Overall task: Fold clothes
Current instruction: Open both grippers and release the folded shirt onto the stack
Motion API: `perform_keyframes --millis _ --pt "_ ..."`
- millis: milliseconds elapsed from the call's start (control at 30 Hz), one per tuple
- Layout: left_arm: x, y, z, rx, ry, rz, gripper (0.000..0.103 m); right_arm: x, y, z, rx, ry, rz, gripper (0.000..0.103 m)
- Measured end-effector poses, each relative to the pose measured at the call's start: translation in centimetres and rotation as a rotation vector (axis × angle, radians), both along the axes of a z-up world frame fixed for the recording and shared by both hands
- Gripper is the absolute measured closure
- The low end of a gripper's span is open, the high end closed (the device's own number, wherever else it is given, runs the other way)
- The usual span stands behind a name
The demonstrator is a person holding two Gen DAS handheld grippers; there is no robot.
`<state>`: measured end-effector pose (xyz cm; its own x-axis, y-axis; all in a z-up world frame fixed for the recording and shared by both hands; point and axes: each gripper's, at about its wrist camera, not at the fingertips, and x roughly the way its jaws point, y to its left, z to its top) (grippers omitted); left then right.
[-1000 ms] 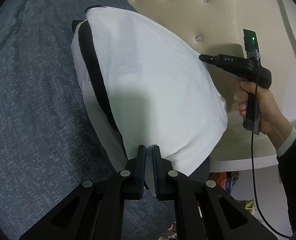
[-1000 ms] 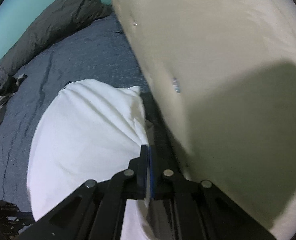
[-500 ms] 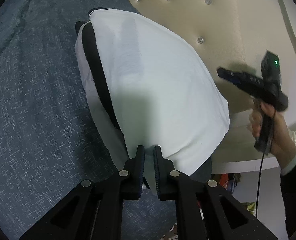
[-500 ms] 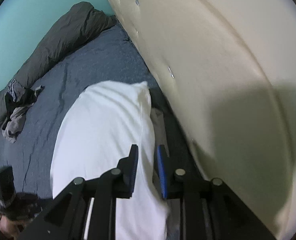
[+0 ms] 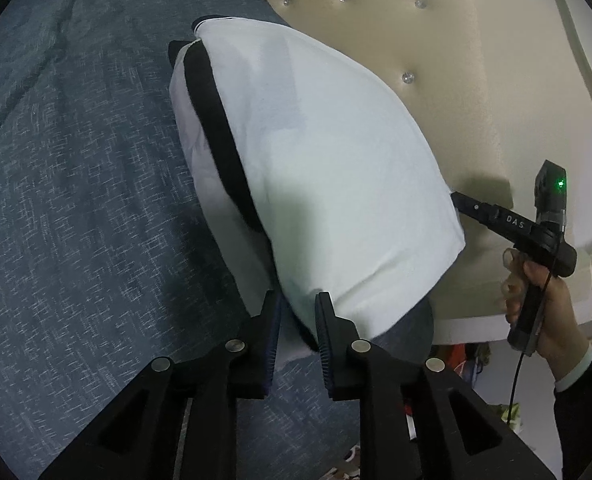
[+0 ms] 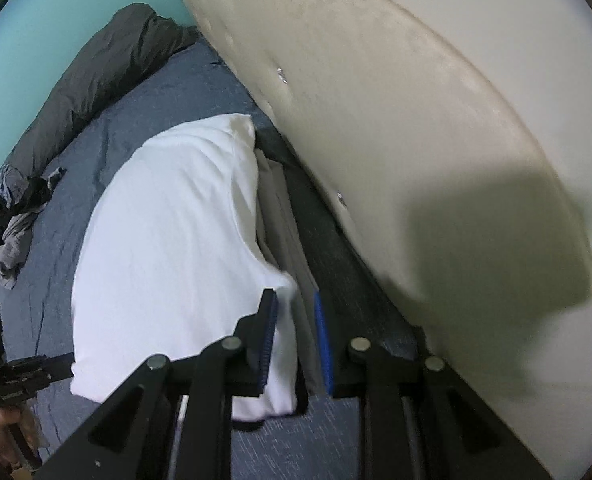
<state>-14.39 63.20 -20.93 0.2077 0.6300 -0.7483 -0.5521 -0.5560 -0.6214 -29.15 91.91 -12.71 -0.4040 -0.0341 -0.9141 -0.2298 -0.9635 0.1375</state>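
With our left gripper opening off the white garment at the bed's headboard corner and our right gripper parted around its corner, the fold might flop open.

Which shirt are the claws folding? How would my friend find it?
Look at the big blue bed, up by the cream padded headboard. The white shirt lies folded there. It is the only bright white thing, with a black stripe down one side, unlike the grey crumpled clothes farther off.
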Motion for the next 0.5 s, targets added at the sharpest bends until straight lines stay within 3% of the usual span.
perform_keyframes --millis 133,300,500 --pt "-0.7 -1.2 0.1 0.013 -0.01 0.039 0.08 0.7 -1.1 0.9 0.042 0.027 0.001 0.084" --pt "-0.9 -0.2 0.6 0.019 0.026 0.022 0.079 1.5 -3.2 2.2 0.071 0.081 0.013 0.084" --pt "1.3 1.5 1.1 0.021 0.048 -0.035 0.078 2.4 -4.9 0.7 0.11 0.054 0.029 0.084"
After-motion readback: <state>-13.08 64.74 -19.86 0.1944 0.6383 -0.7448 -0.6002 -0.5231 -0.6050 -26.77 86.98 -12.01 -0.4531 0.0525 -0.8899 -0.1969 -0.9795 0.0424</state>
